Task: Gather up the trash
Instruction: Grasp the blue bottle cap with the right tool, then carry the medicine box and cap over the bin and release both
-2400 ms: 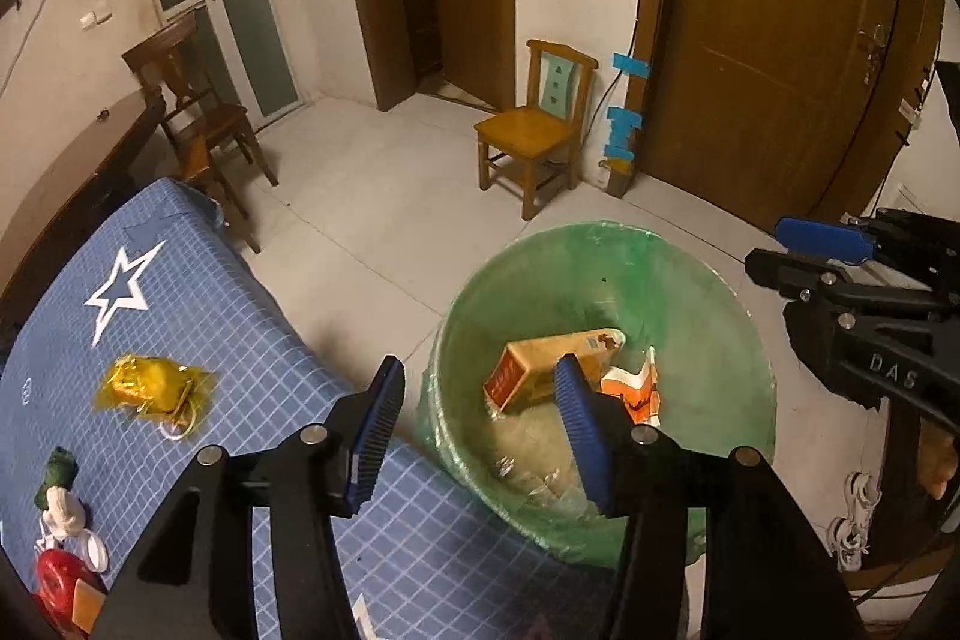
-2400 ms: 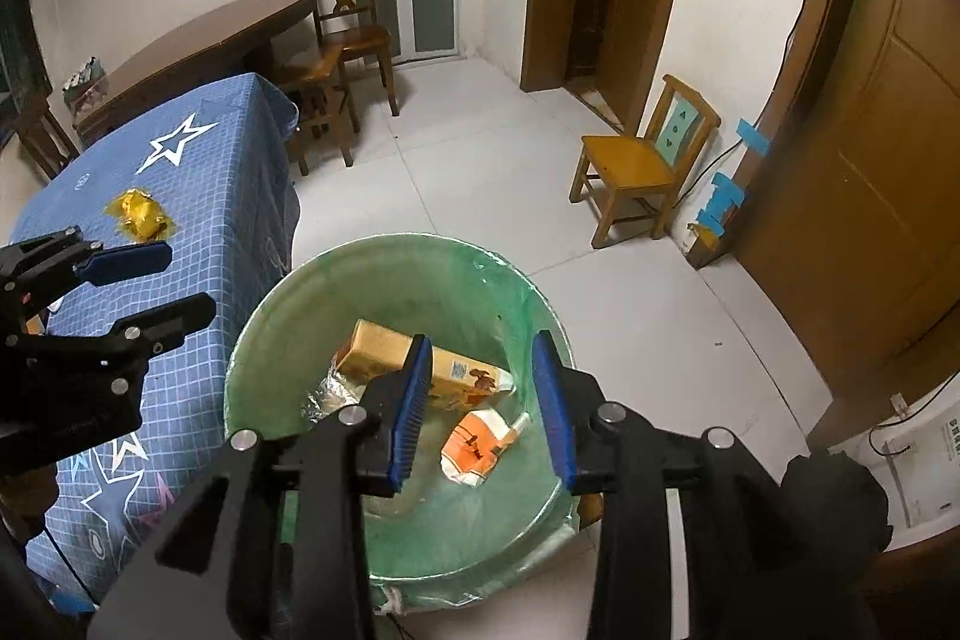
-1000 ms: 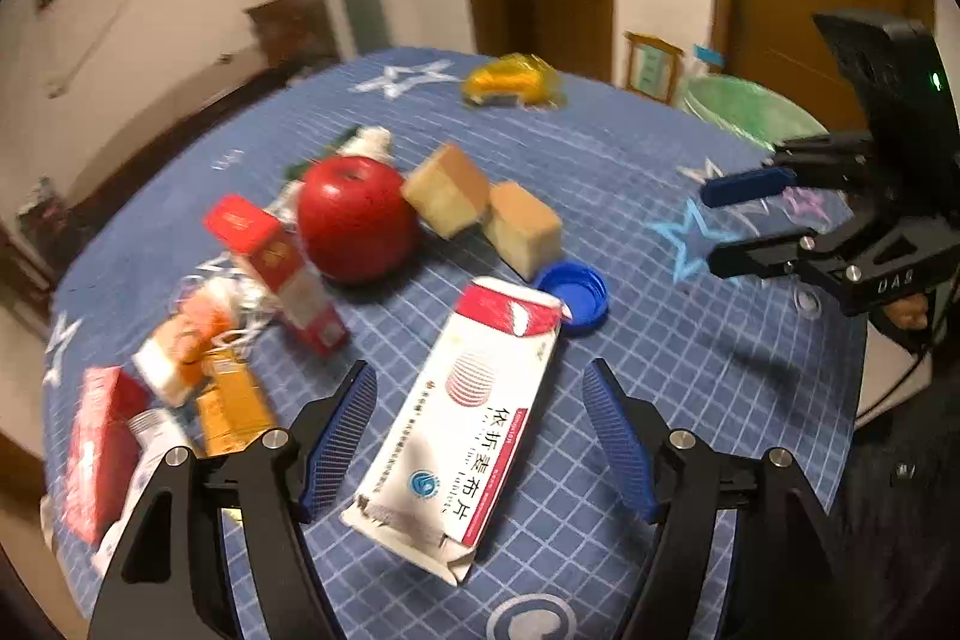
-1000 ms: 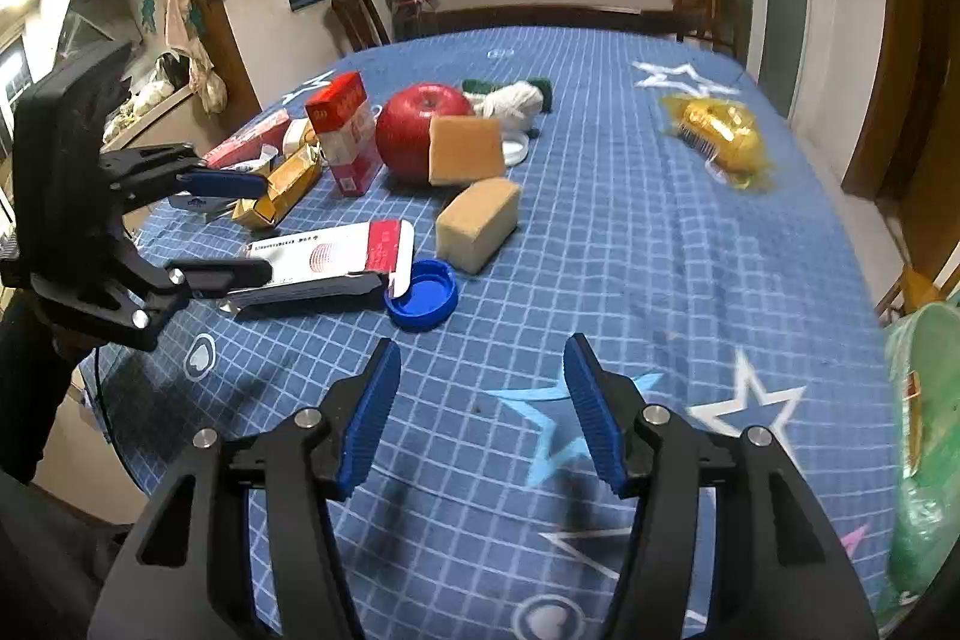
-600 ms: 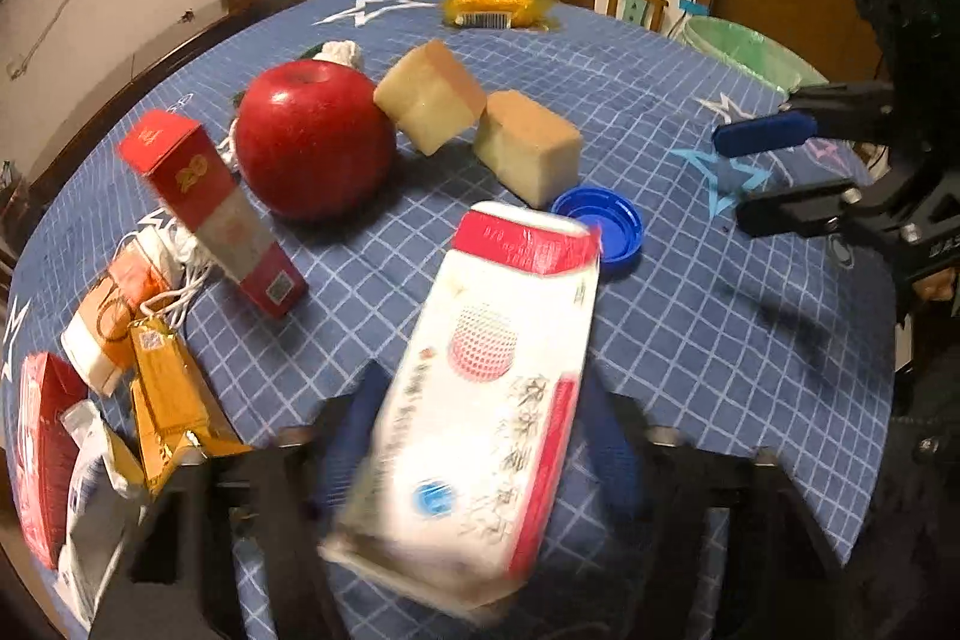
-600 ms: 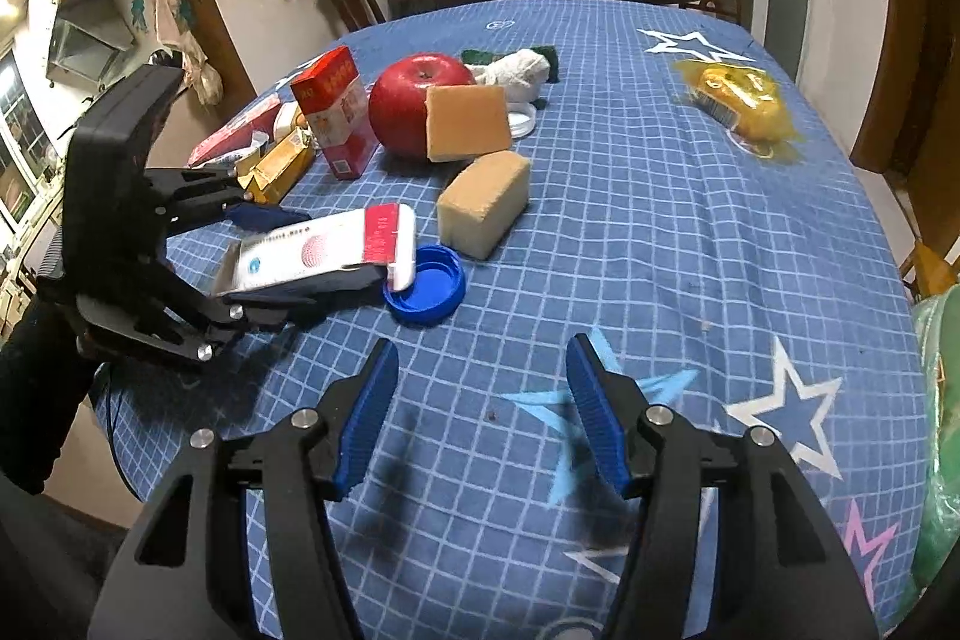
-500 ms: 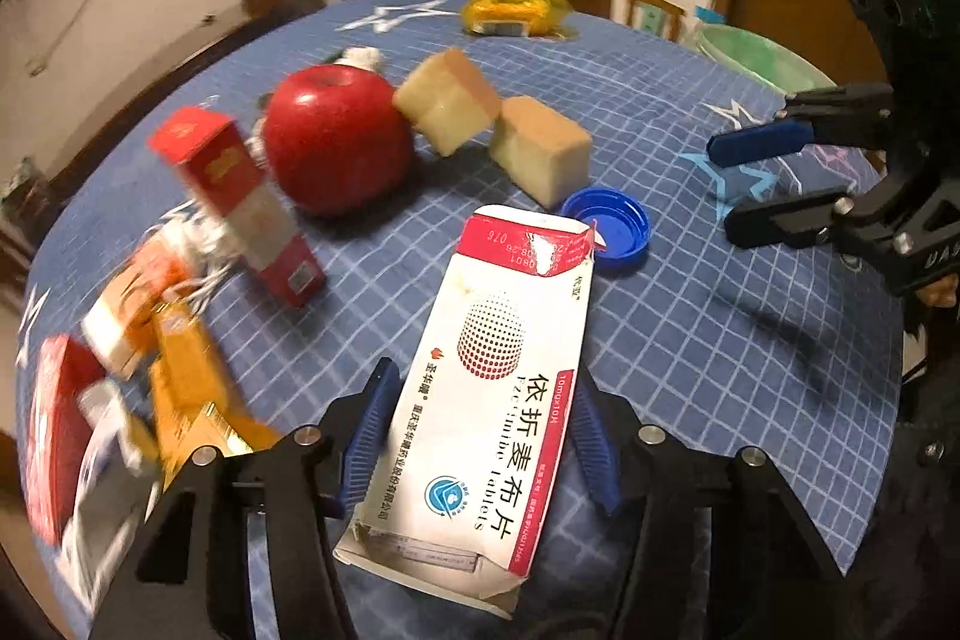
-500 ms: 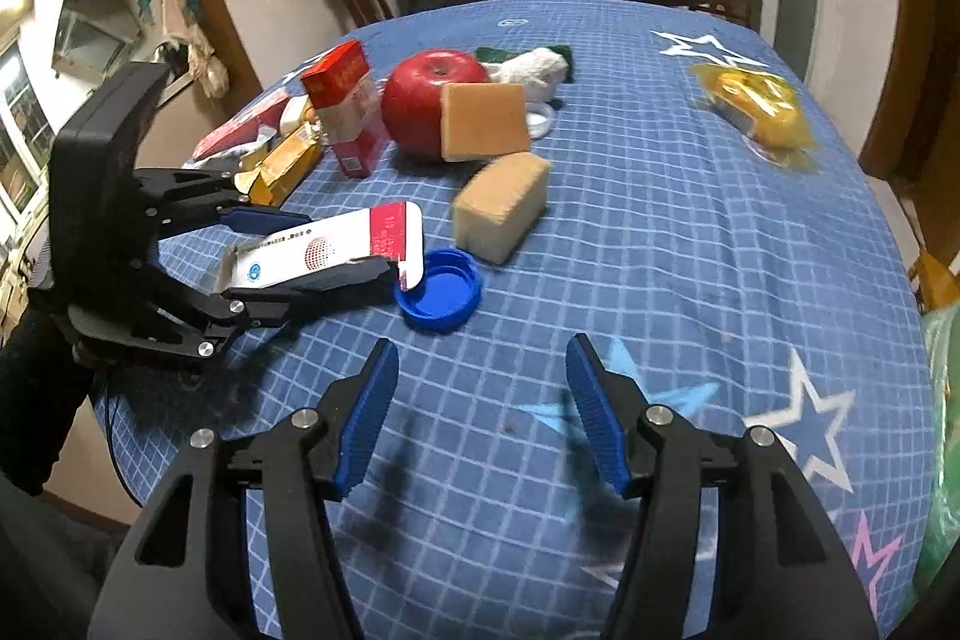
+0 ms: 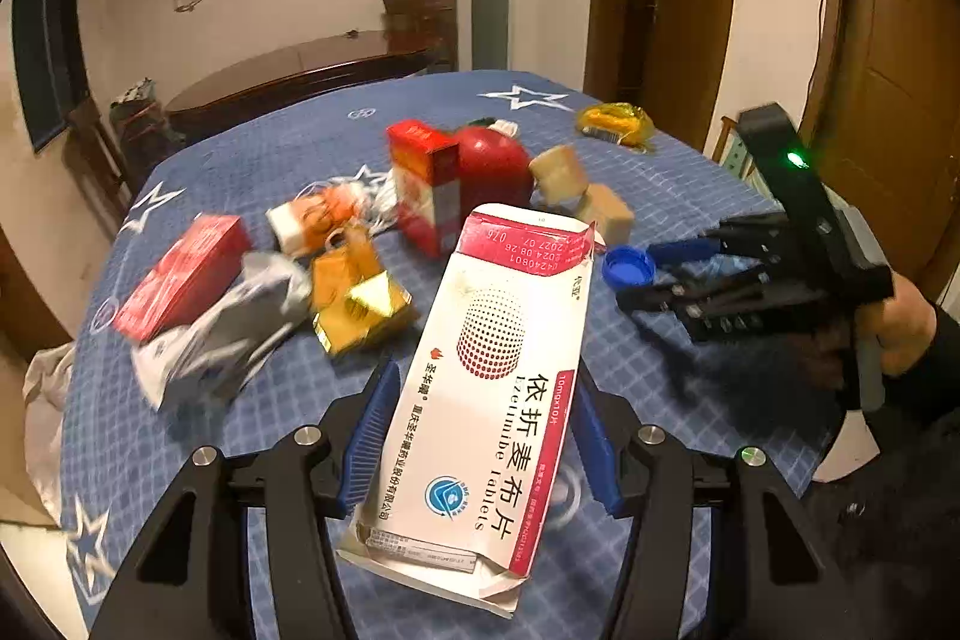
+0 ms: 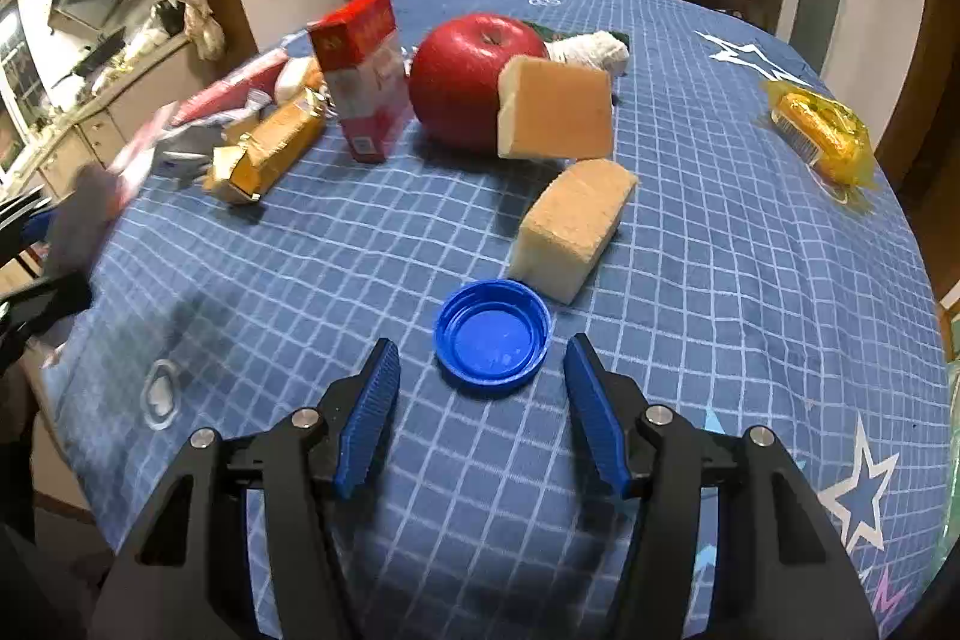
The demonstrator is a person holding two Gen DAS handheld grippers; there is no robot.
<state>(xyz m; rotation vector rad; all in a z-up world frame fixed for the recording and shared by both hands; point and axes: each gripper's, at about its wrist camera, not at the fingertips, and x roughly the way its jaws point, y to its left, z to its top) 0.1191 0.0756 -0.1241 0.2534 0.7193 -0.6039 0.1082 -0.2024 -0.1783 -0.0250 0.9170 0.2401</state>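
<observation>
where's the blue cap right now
In the right wrist view the blue cap lies open side up on the tablecloth, just ahead of the open right gripper, beside the nearer sponge block.

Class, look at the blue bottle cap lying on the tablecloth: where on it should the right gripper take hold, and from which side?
Grip the blue bottle cap across its round rim, from above. It lies flat, hollow side up, so only the low rim gives the pads opposing walls. The right gripper is open, just short of it.

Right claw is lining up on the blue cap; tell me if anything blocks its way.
Nothing visible does. The blue cap lies open side up on bare cloth just ahead of the open right claw. The nearest sponge block sits beyond it.
</observation>
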